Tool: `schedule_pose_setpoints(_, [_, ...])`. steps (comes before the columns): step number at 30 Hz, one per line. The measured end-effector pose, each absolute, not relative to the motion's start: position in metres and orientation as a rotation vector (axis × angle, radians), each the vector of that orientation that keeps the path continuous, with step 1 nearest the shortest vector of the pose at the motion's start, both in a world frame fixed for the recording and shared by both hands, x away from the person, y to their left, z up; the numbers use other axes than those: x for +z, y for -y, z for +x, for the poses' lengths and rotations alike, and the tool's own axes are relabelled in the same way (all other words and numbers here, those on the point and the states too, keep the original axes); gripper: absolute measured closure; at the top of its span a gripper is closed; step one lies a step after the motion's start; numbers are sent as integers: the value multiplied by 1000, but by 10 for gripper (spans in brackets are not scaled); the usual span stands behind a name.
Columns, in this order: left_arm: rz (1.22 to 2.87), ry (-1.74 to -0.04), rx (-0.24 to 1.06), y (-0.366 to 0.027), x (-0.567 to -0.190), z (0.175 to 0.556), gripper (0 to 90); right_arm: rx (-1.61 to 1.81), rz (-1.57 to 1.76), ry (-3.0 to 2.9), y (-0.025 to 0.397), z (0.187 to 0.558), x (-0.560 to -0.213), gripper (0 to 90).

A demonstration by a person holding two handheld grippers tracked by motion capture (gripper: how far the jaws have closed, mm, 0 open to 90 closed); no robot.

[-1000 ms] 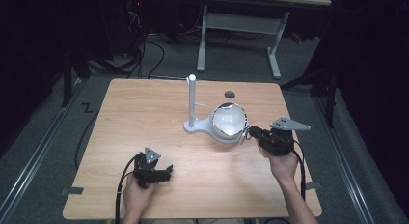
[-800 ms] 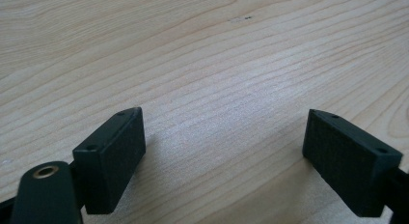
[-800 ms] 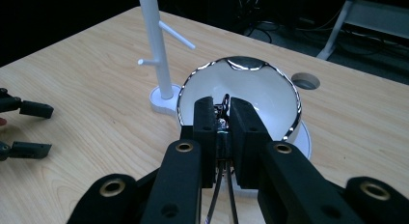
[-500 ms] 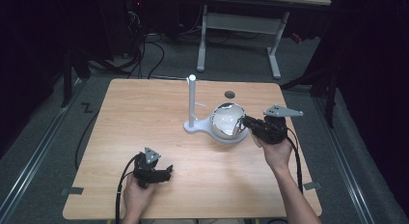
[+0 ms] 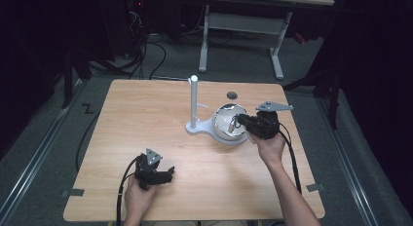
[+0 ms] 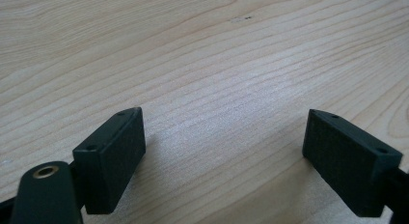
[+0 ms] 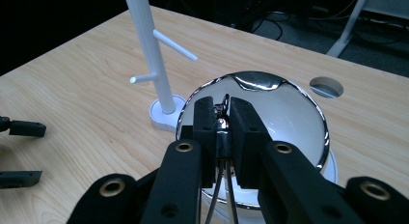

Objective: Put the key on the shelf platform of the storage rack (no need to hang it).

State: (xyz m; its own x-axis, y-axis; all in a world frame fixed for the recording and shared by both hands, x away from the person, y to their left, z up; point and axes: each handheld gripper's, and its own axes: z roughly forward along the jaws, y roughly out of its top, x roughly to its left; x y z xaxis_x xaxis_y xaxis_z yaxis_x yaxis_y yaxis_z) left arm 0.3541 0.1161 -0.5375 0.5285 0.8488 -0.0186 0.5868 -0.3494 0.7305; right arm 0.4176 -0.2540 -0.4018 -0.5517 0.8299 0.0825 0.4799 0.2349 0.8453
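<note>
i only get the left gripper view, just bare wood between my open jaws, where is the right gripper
Observer: The right gripper is over a shiny metal bowl on the right half of the table.
Operator: holding anything
Observer: Yes. In the right gripper view its jaws are shut on a small dark item with thin wires hanging below. I cannot tell what it is.
Operator: anything next to the bowl
Observer: A white peg stand stands upright just left of the bowl.
</note>
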Motion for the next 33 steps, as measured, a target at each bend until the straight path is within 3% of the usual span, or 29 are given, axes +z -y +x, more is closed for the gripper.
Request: schedule_pose_setpoints(33, [2071,-1160,481,-116,-537,354,156,1093,1357,-2105,247,463,-439,824])
